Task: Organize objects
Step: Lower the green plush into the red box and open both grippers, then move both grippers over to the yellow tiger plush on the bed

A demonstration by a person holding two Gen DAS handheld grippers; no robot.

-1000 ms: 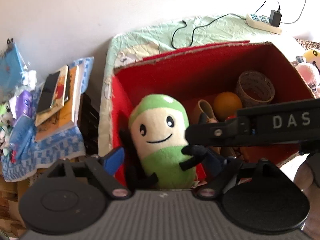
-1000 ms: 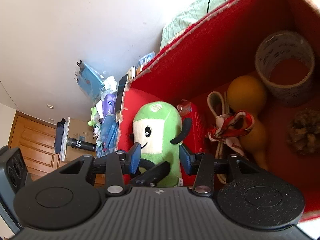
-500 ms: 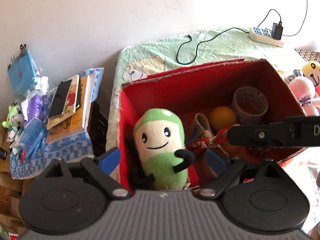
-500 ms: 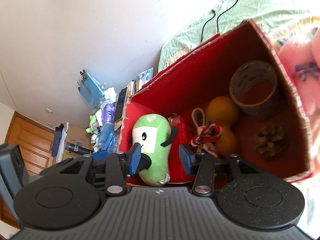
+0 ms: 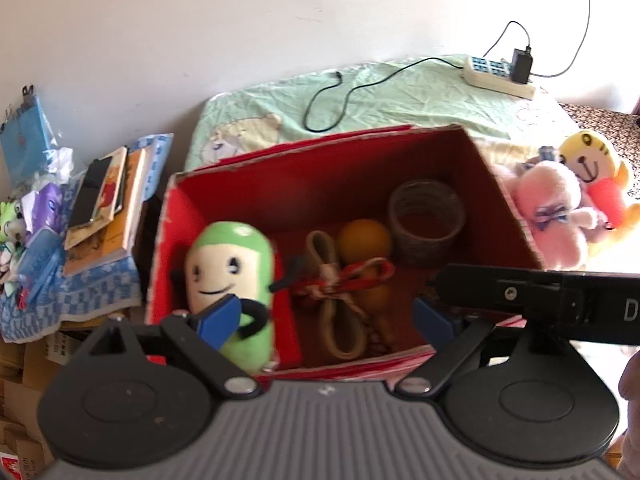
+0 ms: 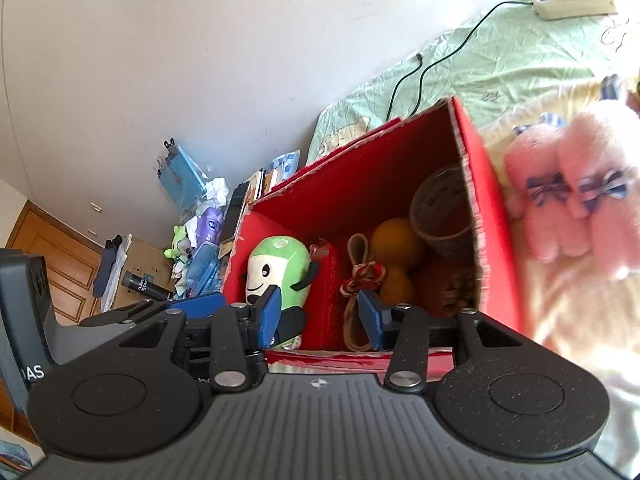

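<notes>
Two grippers: both hover above the near edge of the red box, neither touching anything.
Left gripper [image 5: 326,318]: jaws spread wide, nothing between the blue pads [image 5: 218,316]; seen from its own camera, the pads frame the box's near half at 6 o'clock.
Right gripper [image 6: 320,314]: jaws parted to a middling gap, empty; its black body crosses the left camera's view at 4 o'clock.
Red box [image 5: 320,148]: open-topped cardboard, sitting on a pale green sheet [image 5: 400,92].
Green plush [image 5: 230,276]: inside the box at its 9 o'clock end, face up, smiling, black arms out; free of both tools.
Gourd [image 5: 364,240]: orange, mid-box, tied with a red and white cord [image 5: 344,280], a tan loop [image 5: 340,320] lying beside it.
Woven basket [image 5: 426,216]: round, at the box's 2 o'clock corner.
Pink plush [image 6: 572,200]: outside the box at 3 o'clock, blurred, with blue checked bows; a yellow plush [image 5: 588,160] just beyond it.
Power strip [image 5: 498,78]: at 1 o'clock on the sheet, by the wall, black cable [image 5: 348,92] trailing from its charger.
Books [image 5: 104,204]: stacked at 9 o'clock, well apart from the box.
</notes>
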